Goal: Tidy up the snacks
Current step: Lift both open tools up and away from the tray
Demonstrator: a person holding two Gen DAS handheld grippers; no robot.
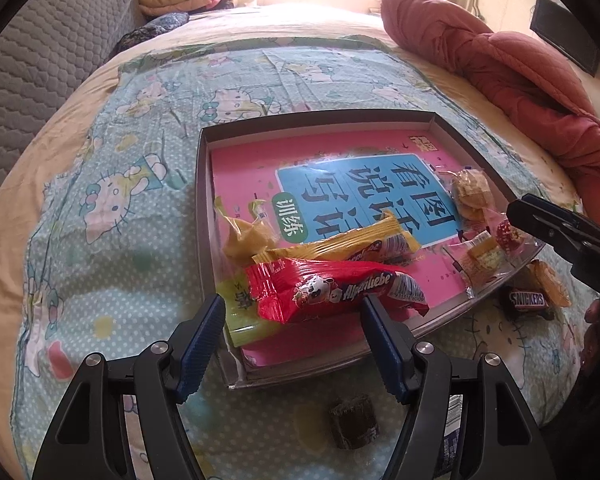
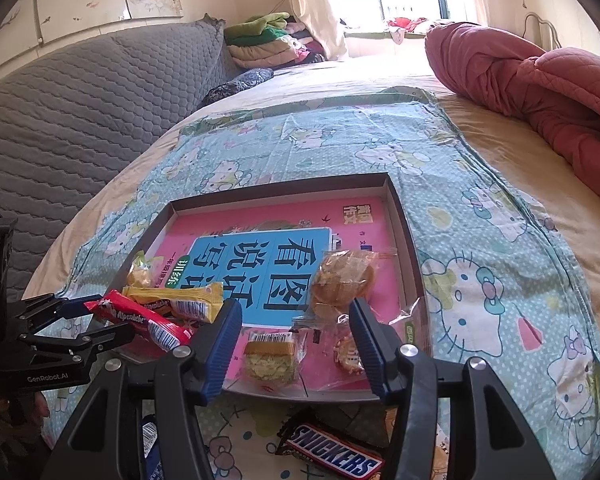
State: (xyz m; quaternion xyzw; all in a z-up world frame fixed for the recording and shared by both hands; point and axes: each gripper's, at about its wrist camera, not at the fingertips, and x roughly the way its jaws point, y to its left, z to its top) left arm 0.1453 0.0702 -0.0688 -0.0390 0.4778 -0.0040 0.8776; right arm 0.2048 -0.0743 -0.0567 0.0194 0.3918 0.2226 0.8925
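A: What is sitting at the left of the tray [image 2: 410, 248]?

B: A small yellow wrapped sweet [image 2: 139, 274] is lying by the left wall. Just right of it, a yellow bar [image 2: 176, 300] and a red Alpenliebe bar [image 1: 332, 290] are resting crossed, the red one on top. All are lying on a pink book [image 1: 384, 148] that is lining the tray floor.

A: Is the left gripper [image 1: 292, 324] holding the red bar?

B: No. Its jaws are standing apart on either side of the bar's near end, pads not pressing.

A: And further right?

B: A clear-wrapped round cake [image 2: 342, 280] is sitting mid-tray. Nearer the front wall, a wrapped square pastry [image 2: 270, 360] and a small round biscuit [image 2: 348, 354] are lying side by side.

A: The right gripper [image 2: 296, 344]?

B: It is hovering over the front wall with jaws apart, gripping nothing.

A: Anything lying outside the tray?

B: A Snickers [image 2: 332, 454] is lying on the cloth [image 2: 500, 280] just beside the front wall. A brown block [image 1: 354, 426] is lying near the tray's corner.
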